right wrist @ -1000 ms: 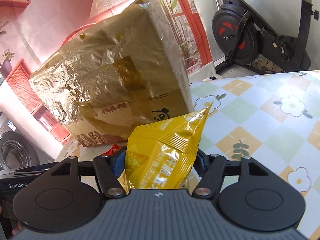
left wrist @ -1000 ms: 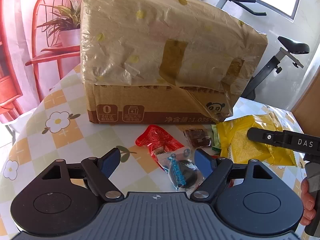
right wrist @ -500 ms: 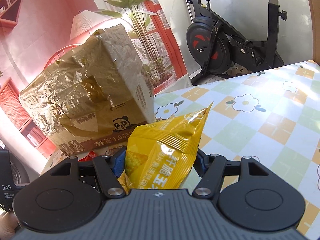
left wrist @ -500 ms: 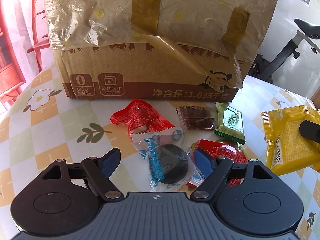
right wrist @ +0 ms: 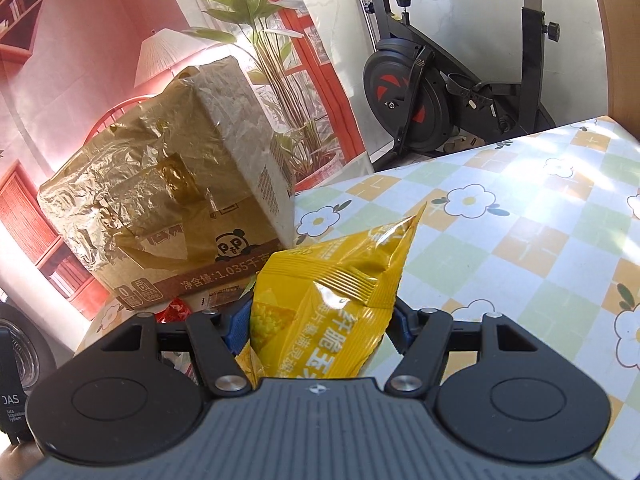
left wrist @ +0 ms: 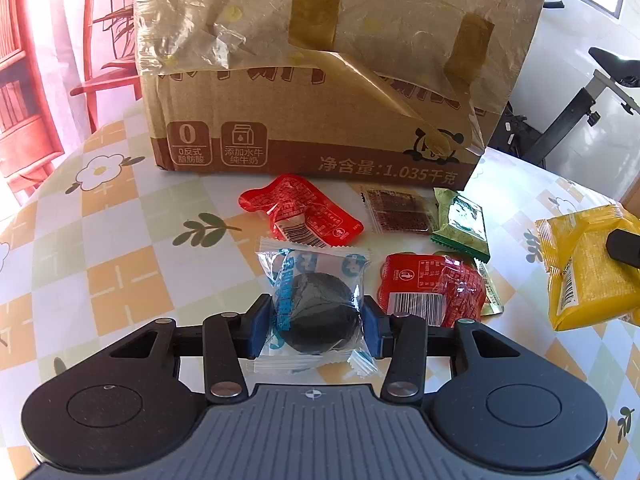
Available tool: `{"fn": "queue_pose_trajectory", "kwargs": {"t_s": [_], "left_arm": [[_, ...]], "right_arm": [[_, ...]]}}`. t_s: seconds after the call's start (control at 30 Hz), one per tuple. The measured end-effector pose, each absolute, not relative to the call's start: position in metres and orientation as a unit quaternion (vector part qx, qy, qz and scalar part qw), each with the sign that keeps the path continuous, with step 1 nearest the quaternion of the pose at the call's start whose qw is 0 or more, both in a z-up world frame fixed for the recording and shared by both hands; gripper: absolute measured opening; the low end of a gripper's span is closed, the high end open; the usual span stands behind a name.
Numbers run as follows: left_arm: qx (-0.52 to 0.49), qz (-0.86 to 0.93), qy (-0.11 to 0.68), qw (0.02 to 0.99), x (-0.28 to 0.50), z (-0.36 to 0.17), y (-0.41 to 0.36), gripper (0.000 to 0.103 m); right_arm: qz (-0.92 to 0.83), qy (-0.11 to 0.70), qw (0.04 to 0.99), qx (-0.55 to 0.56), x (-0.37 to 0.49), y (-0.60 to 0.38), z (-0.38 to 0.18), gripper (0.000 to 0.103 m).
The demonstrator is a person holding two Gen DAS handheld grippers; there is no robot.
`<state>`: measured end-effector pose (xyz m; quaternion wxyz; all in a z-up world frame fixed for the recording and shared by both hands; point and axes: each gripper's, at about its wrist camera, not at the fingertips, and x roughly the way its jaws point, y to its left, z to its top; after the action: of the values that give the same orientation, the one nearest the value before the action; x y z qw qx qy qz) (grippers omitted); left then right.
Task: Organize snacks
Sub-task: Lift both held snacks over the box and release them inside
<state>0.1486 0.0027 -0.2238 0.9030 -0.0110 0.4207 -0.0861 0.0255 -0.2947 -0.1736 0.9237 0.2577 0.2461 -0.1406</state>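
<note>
The left gripper [left wrist: 316,326] has just been closing; its blue pads now flank, apparently touching, the clear cookie packet [left wrist: 316,304] lying on the table [left wrist: 120,264]. The right gripper [right wrist: 316,330] clamps the yellow chip bag [right wrist: 332,300]. Beyond stands the cardboard box [left wrist: 320,80].

A clear-wrapped dark round cookie [left wrist: 320,312] is lying flat on the tabletop [left wrist: 120,256]. Just behind it a red sachet [left wrist: 300,212] is lying, and beside it a second red packet [left wrist: 432,288] is overlapping a green packet [left wrist: 460,224]. A brown-filled clear packet [left wrist: 396,210] is sitting before the taped cardboard box [left wrist: 320,80]. A yellow corn-snack bag [right wrist: 332,308] is standing tilted, off the tabletop.
</note>
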Motion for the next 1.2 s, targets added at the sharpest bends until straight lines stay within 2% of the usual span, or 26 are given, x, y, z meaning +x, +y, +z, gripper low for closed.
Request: {"fn": "queue_pose_trajectory", "kwargs": {"t_s": [0.73,1.2], "left_arm": [[0.009,-0.104,0.337,0.936,0.125,-0.169,0.007,0.049],[0.010,-0.116,0.284,0.952,0.112,-0.124,0.014,0.049]], "right_arm": [[-0.142,0.222,0.934,0.241,0.016,-0.283,-0.147,0.067],[-0.129,0.169,0.952,0.222,0.009,-0.280,-0.101,0.067]]}}
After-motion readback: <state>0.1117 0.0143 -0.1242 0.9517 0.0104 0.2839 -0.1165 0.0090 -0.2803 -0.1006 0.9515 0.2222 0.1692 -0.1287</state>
